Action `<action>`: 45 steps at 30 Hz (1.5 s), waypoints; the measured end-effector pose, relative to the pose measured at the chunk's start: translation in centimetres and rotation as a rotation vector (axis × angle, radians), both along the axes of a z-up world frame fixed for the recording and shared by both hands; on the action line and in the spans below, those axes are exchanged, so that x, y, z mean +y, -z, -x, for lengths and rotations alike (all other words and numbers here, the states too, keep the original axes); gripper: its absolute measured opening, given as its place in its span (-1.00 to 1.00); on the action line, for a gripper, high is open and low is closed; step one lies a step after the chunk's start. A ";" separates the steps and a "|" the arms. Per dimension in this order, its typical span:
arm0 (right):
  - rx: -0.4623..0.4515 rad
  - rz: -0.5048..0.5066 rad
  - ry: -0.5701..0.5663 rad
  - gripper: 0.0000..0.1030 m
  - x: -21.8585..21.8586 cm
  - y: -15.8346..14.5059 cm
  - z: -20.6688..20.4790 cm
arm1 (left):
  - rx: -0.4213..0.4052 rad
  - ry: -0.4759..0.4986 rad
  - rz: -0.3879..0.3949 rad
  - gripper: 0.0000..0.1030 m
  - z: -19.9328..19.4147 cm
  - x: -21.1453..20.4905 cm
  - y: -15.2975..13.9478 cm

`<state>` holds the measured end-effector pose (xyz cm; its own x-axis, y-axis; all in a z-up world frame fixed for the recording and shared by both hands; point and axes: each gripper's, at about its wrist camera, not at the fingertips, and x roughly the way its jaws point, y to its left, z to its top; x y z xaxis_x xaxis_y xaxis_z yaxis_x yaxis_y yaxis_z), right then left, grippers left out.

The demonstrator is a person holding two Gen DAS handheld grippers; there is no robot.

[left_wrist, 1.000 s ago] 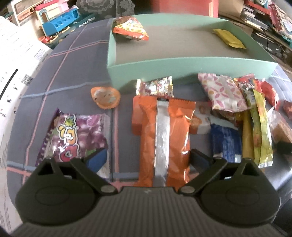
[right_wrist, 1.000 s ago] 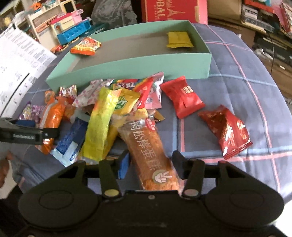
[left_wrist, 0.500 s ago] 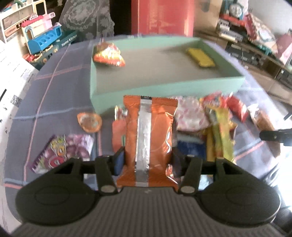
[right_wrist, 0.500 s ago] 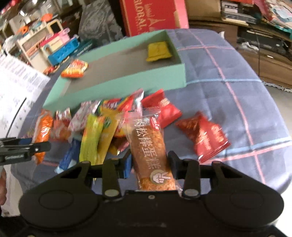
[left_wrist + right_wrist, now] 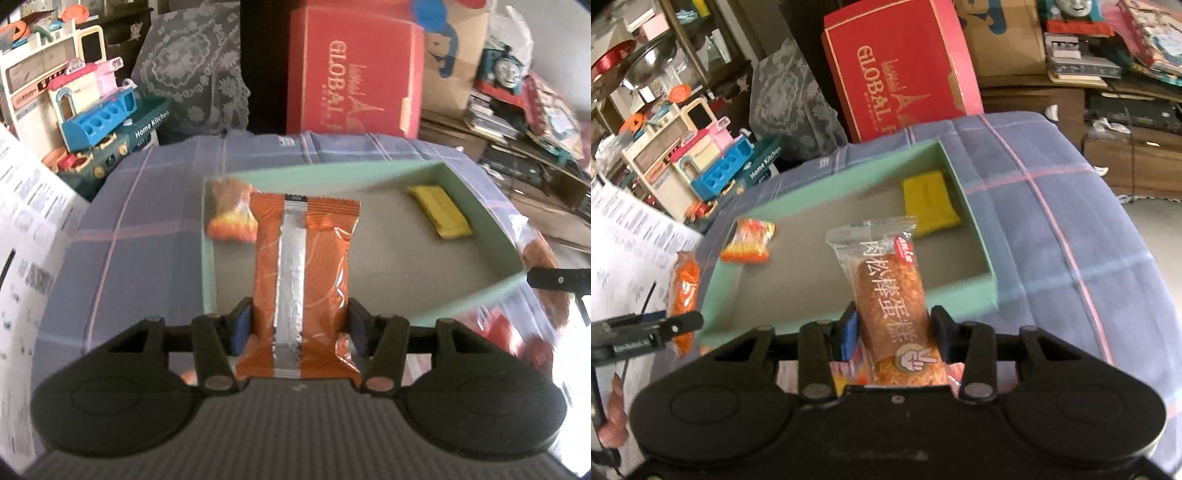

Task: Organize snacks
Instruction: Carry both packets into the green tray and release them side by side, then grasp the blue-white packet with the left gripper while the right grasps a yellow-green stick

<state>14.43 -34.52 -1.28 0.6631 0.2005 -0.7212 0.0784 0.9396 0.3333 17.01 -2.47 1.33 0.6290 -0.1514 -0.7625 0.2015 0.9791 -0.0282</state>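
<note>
red box, toy kitchen, cluttered shelves

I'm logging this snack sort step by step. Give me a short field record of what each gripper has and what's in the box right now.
left gripper: shut on orange packet, lifted over the box
right gripper: shut on clear-wrapped cake roll, lifted at the box's near wall
green box: on the plaid cloth
in box: yellow packet, orange-yellow packet
</note>
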 end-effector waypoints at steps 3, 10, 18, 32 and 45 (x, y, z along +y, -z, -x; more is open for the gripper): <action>0.018 -0.007 -0.001 -0.23 0.9 0.1 -4.5 | -0.002 -0.008 -0.028 0.01 -4.2 -1.1 0.3; 0.052 -0.016 0.001 -0.23 2.3 1.8 -13.6 | 0.020 -0.014 -0.071 0.01 -11.8 -3.2 2.2; 0.100 0.002 -0.006 -0.22 3.4 5.2 -19.4 | 0.041 -0.012 -0.103 0.04 -15.6 -4.4 4.8; -0.014 0.001 -0.041 1.00 3.6 2.5 -16.0 | -0.003 0.001 -0.124 1.00 -11.1 -6.3 3.3; -0.041 -0.021 -0.063 1.00 3.0 -0.3 -5.5 | -0.003 0.036 -0.075 1.00 -0.2 -5.0 1.6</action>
